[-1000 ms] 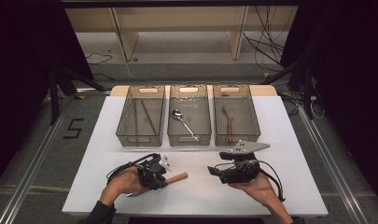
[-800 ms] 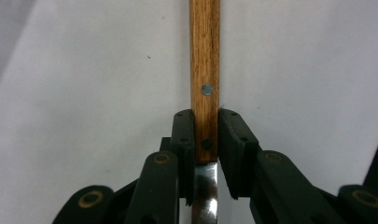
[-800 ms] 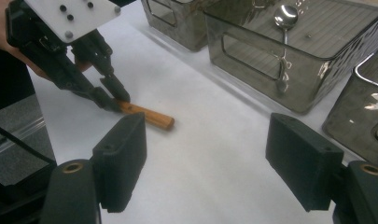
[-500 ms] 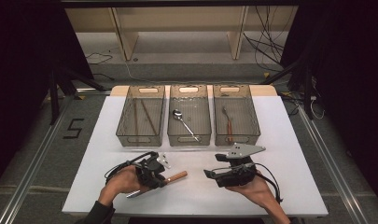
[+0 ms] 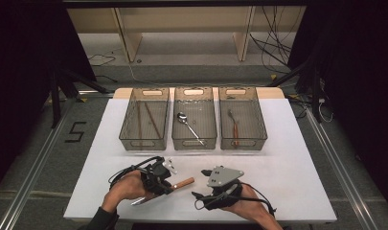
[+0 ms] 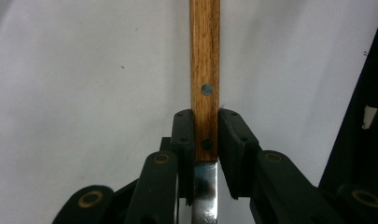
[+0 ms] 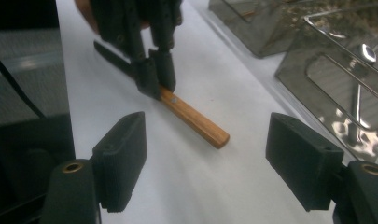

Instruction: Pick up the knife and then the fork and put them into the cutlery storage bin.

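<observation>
So there's one knife (image 5: 168, 188) lying on the white counter (image 5: 287, 158) near the front edge, wooden handle pointing toward the right side and the metal blade sticking out toward the person. The left tool (image 5: 159, 178) is clamping it right where the handle meets the blade; in the left gripper view both jaws are pressing against the sides of the wood, next to the lower of the two rivets, so it's closed on the knife (image 6: 205, 84). The right tool (image 5: 201, 195) is sitting just beside it with nothing in it, jaws spread wide apart, and in the right gripper view it's facing the free end of the knife handle (image 7: 193, 122), not touching it. Two hands in total, one on each tool, both coming in from the bottom of the high view. Behind them, three clear bins are sitting in a row across the middle of the counter. The left bin (image 5: 144, 119) is holding what look like two thin dark sticks, too small to say more than that. The middle bin (image 5: 195, 117) is holding one metal spoon (image 5: 189, 126). The right bin (image 5: 242, 118) is holding one fork (image 5: 234, 127) with a brownish handle. The knife is well apart from all three bins, out on the open counter.
</observation>
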`<state>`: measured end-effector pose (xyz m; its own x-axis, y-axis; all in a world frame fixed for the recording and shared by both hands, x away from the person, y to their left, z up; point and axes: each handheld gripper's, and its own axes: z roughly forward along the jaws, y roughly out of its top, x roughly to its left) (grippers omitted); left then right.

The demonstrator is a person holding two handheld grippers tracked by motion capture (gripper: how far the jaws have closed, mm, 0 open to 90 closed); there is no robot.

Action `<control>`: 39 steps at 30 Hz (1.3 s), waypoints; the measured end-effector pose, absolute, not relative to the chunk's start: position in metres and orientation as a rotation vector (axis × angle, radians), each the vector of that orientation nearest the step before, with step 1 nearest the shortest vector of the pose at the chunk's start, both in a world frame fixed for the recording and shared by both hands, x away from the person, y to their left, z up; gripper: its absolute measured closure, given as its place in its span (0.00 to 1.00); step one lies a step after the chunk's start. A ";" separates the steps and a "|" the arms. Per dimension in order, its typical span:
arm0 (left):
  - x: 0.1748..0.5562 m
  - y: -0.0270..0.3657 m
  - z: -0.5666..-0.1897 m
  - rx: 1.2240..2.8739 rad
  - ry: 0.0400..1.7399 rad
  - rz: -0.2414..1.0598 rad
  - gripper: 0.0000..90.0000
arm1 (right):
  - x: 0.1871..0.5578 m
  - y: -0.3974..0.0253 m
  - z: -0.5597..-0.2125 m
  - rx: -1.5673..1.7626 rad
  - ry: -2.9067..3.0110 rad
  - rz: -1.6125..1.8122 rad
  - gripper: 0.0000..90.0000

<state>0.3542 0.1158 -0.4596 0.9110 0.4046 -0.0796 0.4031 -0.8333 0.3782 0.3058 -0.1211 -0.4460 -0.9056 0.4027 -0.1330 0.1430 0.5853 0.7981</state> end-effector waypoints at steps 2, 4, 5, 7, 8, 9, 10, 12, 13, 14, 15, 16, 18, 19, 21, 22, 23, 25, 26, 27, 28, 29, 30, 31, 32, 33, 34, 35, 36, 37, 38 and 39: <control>0.354 0.115 -0.458 2.679 0.593 -0.002 0.85 | 0.301 -0.113 -0.450 0.373 2.511 1.177 0.33; 0.353 0.114 -0.458 2.677 0.595 -0.005 0.85 | 0.297 -0.107 -0.453 0.316 2.493 1.134 0.33; 0.352 0.114 -0.457 2.683 0.587 -0.005 0.85 | 0.294 -0.103 -0.455 0.283 2.483 1.101 0.33; 0.352 0.113 -0.456 2.681 0.580 -0.012 0.85 | 0.290 -0.098 -0.458 0.227 2.452 1.051 0.34; 0.351 0.113 -0.455 2.681 0.582 -0.017 0.85 | 0.288 -0.096 -0.459 0.204 2.437 1.034 0.35; 0.351 0.112 -0.454 2.681 0.576 -0.019 0.85 | 0.286 -0.093 -0.461 0.171 2.422 1.005 0.35; 0.350 0.112 -0.453 2.676 0.578 -0.026 0.85 | 0.282 -0.089 -0.463 0.128 2.395 0.964 0.35; 0.348 0.111 -0.452 2.673 0.566 -0.032 0.85 | 0.279 -0.085 -0.468 0.072 2.376 0.907 0.36; 0.348 0.111 -0.451 2.679 0.555 -0.029 0.85 | 0.278 -0.083 -0.470 0.061 2.370 0.896 0.37; 0.347 0.110 -0.451 2.672 0.567 -0.037 0.85 | 0.276 -0.081 -0.472 0.035 2.361 0.879 0.38; 0.347 0.110 -0.450 2.679 0.555 -0.038 0.85 | 0.275 -0.080 -0.474 0.014 2.344 0.858 0.39; 0.346 0.109 -0.449 2.673 0.559 -0.044 0.85 | 0.273 -0.077 -0.476 -0.006 2.324 0.832 0.39; 0.346 0.108 -0.448 2.678 0.553 -0.051 0.85 | 0.269 -0.073 -0.480 -0.017 2.298 0.789 0.40; 0.345 0.108 -0.448 2.685 0.544 -0.052 0.85 | 0.268 -0.071 -0.482 -0.040 2.292 0.762 0.41; 0.344 0.107 -0.447 2.685 0.540 -0.051 0.85 | 0.267 -0.067 -0.488 -0.113 2.256 0.699 0.43; 0.344 0.106 -0.447 2.680 0.539 -0.059 0.85 | 0.267 -0.066 -0.490 -0.136 2.245 0.681 0.44; 0.343 0.106 -0.447 2.679 0.539 -0.063 0.85 | 0.267 -0.064 -0.492 -0.173 2.232 0.650 0.45; 0.343 0.105 -0.447 2.682 0.532 -0.071 0.85 | 0.264 -0.060 -0.496 -0.193 2.205 0.626 0.47; 0.343 0.105 -0.447 2.682 0.530 -0.073 0.85 | 0.264 -0.058 -0.498 -0.195 2.193 0.621 0.48; 0.342 0.105 -0.447 2.682 0.530 -0.079 0.85 | 0.263 -0.057 -0.500 -0.203 2.190 0.608 0.49; 0.343 0.104 -0.446 2.683 0.527 -0.073 0.85 | 0.262 -0.056 -0.501 -0.211 2.184 0.592 0.50; 0.342 0.104 -0.446 2.682 0.531 -0.080 0.85 | 0.262 -0.055 -0.502 -0.225 2.174 0.579 0.51; 0.342 0.104 -0.446 2.684 0.530 -0.081 0.85 | 0.261 -0.055 -0.503 -0.228 2.166 0.568 0.52; 0.342 0.104 -0.446 2.687 0.521 -0.081 0.85 | 0.261 -0.054 -0.504 -0.237 2.150 0.557 0.54; 0.341 0.103 -0.446 2.683 0.521 -0.088 0.85 | 0.260 -0.053 -0.505 -0.240 2.141 0.550 0.56; 0.341 0.103 -0.446 2.679 0.522 -0.094 0.85 | 0.260 -0.052 -0.506 -0.256 2.124 0.534 0.57; 0.341 0.102 -0.446 2.682 0.513 -0.099 0.85 | 0.259 -0.051 -0.507 -0.267 2.118 0.522 0.58; 0.341 0.101 -0.447 2.684 0.510 -0.100 0.85 | 0.258 -0.050 -0.509 -0.272 2.109 0.514 0.59; 0.340 0.101 -0.447 2.686 0.509 -0.105 0.85 | 0.259 -0.049 -0.510 -0.293 2.105 0.505 0.61; 0.340 0.101 -0.447 2.686 0.508 -0.107 0.85 | 0.258 -0.049 -0.511 -0.294 2.097 0.498 0.63; 0.340 0.100 -0.447 2.688 0.507 -0.108 0.85 | 0.258 -0.049 -0.512 -0.298 2.094 0.492 0.64; 0.340 0.100 -0.447 2.687 0.511 -0.109 0.85 | 0.257 -0.049 -0.513 -0.290 2.099 0.486 0.64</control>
<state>0.3405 0.1004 -0.4472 0.9302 0.3357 -0.1487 0.3672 -0.8524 0.3722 0.2572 -0.0488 -0.5127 -0.5393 -0.0182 -0.8419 -0.3861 0.8938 0.2280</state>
